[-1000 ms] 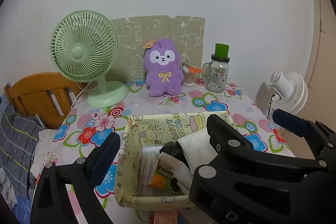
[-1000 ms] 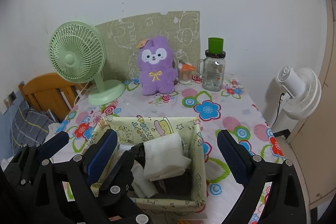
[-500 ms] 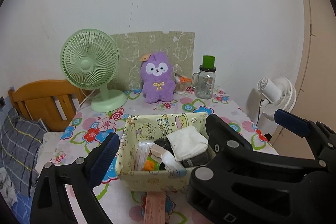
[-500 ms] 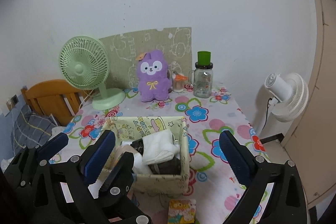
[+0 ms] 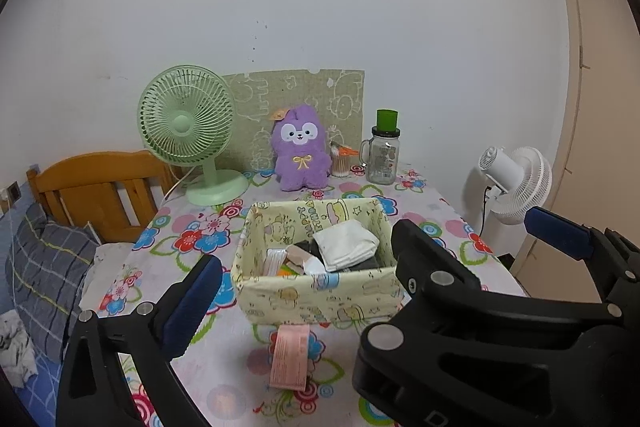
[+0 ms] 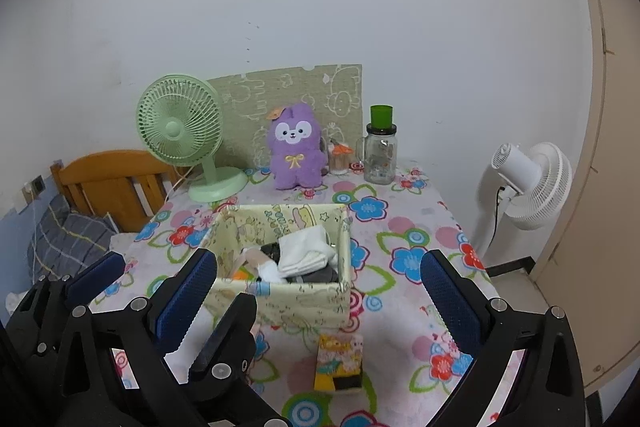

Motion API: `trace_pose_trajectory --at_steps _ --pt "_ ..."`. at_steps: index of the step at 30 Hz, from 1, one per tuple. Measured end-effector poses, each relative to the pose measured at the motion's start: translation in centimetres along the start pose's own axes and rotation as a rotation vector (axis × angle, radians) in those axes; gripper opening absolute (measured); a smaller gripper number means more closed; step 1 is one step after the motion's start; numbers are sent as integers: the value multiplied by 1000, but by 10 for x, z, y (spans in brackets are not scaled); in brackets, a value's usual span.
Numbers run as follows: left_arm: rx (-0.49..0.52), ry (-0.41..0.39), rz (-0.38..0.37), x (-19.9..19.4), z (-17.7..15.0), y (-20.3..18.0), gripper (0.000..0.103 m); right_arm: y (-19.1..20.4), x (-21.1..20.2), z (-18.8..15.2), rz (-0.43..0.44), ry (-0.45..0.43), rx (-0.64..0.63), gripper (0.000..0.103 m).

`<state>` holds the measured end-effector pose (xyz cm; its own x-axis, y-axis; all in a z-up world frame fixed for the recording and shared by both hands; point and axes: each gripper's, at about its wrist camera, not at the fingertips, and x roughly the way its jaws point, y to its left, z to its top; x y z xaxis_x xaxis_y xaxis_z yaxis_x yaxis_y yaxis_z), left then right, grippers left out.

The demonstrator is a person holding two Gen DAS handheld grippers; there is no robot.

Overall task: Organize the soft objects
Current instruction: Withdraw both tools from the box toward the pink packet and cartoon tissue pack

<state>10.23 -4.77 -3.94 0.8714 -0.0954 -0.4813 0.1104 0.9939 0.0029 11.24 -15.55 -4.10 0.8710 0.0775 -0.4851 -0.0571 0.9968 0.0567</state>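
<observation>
A yellow cartoon-print fabric box (image 5: 320,295) (image 6: 304,303) sits mid-table, holding a folded white cloth (image 5: 346,245) (image 6: 306,253), dark cloth and small packets. A purple plush bunny (image 5: 300,151) (image 6: 296,151) stands at the back by the wall. My left gripper (image 5: 372,251) is open and empty, held back above the near edge of the table. My right gripper (image 6: 316,283) is open and empty, also in front of the box. The left gripper's fingers (image 6: 96,275) show at the lower left of the right wrist view.
A green desk fan (image 5: 188,131) stands back left and a glass jar with a green lid (image 5: 384,155) back right. A pink packet (image 5: 290,357) and a yellow packet (image 6: 340,363) lie before the box. A white floor fan (image 6: 532,183) stands right; a wooden bed frame (image 5: 100,187) left.
Both grippers have pulled back and up from the box. The box now sits farther away and the packets in front of it have come into view.
</observation>
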Motion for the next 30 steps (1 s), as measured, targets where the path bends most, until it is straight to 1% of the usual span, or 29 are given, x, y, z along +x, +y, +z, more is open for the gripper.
trace_pose_trajectory --at_steps 6,12,17,21,30 --pt "-5 -10 3 -12 -13 -2 103 1 -14 -13 1 -5 -14 103" --pt "-1 6 6 -12 -29 -4 103 0 -15 -30 0 9 -14 103" --pt "5 22 -3 -4 -43 -3 103 1 -7 -44 -1 27 -17 103" --pt "6 33 -5 3 -50 0 103 -1 0 -53 15 39 -4 103" --pt "6 84 -9 28 -71 4 103 0 25 -72 17 80 -4 103"
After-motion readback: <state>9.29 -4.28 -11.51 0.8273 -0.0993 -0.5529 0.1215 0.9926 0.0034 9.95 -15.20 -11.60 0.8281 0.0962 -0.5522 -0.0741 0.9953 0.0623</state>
